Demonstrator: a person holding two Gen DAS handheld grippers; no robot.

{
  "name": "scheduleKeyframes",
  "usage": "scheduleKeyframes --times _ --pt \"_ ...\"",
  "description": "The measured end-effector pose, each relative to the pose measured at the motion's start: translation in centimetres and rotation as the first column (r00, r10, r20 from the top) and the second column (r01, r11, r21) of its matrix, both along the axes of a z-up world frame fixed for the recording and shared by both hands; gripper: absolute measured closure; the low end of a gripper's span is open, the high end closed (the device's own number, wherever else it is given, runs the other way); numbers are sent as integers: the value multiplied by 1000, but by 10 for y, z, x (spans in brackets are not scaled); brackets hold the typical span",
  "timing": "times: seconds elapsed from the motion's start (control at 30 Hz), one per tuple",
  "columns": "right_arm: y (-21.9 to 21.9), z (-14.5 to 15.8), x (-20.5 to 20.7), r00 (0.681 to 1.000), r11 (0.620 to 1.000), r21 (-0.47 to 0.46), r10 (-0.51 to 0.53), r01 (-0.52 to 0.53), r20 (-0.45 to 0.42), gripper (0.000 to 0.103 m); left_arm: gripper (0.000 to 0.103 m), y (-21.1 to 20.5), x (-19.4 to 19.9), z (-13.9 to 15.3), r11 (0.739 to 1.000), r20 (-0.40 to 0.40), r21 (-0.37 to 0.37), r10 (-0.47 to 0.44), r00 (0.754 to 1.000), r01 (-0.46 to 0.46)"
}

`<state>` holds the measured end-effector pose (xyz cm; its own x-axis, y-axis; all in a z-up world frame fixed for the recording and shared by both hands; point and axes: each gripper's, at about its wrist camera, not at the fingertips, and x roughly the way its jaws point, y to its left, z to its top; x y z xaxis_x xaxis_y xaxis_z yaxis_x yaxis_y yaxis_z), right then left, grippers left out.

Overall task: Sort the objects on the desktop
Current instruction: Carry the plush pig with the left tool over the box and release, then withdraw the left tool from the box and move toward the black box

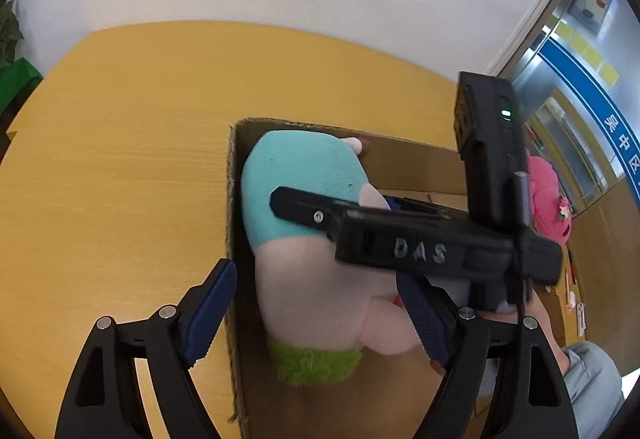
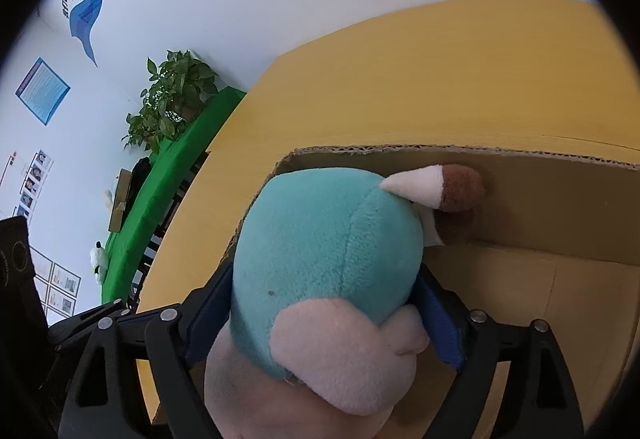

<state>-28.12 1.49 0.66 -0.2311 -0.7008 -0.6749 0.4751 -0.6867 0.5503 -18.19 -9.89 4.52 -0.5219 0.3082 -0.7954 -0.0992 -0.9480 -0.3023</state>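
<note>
Two grippers work over one cardboard box (image 1: 236,199) that sits on the yellow worktop (image 1: 120,159). The right gripper (image 2: 324,315) has its jaws closed around a plush toy (image 2: 328,247), teal on the head and pale pink lower down, pinching it on both sides with the blue pads (image 2: 444,327). The toy hangs partly inside the box, its head near the far corner and its white and brown horn or ear (image 2: 440,187) close to the back wall, perhaps touching it. The left gripper (image 1: 320,311) hovers beside it with jaws wide open and nothing between them; one finger is outside the box's left wall and the other is over the toy.

The step in hand looks like setting the toy down in the box. To do it well, lower the toy until its body rests on the box floor, keep the horn from catching on the corrugated rim, then open the right jaws fully and lift straight up so the pads do not drag the plush back out. The left gripper should stay clear, since its finger near the wall could nudge the box.

A pink plush (image 1: 548,199) lies beyond the box on the right, likely still to be sorted. Small items at the worktop's right edge are too small to name. The right gripper's black body crosses the left view and hides much of the box interior.
</note>
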Motion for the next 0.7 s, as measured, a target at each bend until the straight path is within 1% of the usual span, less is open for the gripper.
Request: scheduleKeyframes --times 0.07,0.1,0.2,0.27,0.33,0.37,0.43,0.5,0.57,0.6,0.67,0.7 --pt "5 5 -1 1000 1000 -2 -3 3 19 15 17 -4 16 7 999 -29 -42 19 999 -20" --pt "10 12 1 1000 1000 -17 -3 4 20 15 17 -7 21 11 999 -37 -44 23 999 -25" --pt "27 46 12 1000 996 -90 -10 8 -17 15 17 -11 51 8 1000 -61 -10 20 998 -20" --pt "43 69 28 999 994 -107 -11 6 -50 15 17 -12 73 8 1000 -83 10 15 996 -14" --pt "65 91 52 996 994 -111 -9 -1 -87 15 17 -7 75 7 1000 -89 31 6 996 -3" --pt "75 100 66 994 993 -116 -3 -10 -109 15 17 -4 85 4 999 -88 41 0 996 4" --pt "105 114 103 988 990 -136 6 -27 -151 15 17 0 96 0 999 -82 38 -22 996 25" --pt "138 122 144 981 991 -136 -12 -15 -194 15 17 7 112 -6 998 -88 23 -55 995 57" --pt "168 118 175 976 995 -94 -48 28 -214 15 17 20 121 -16 996 -97 7 -93 991 94" --pt "181 112 188 975 997 -50 -62 52 -214 15 17 23 131 -23 994 -93 8 -104 990 105" --pt "196 95 203 975 993 59 -91 105 -202 15 17 24 133 -29 994 -58 36 -100 993 102" --pt "206 84 208 974 984 115 -113 137 -195 15 17 27 140 -28 996 -62 17 -89 994 90"
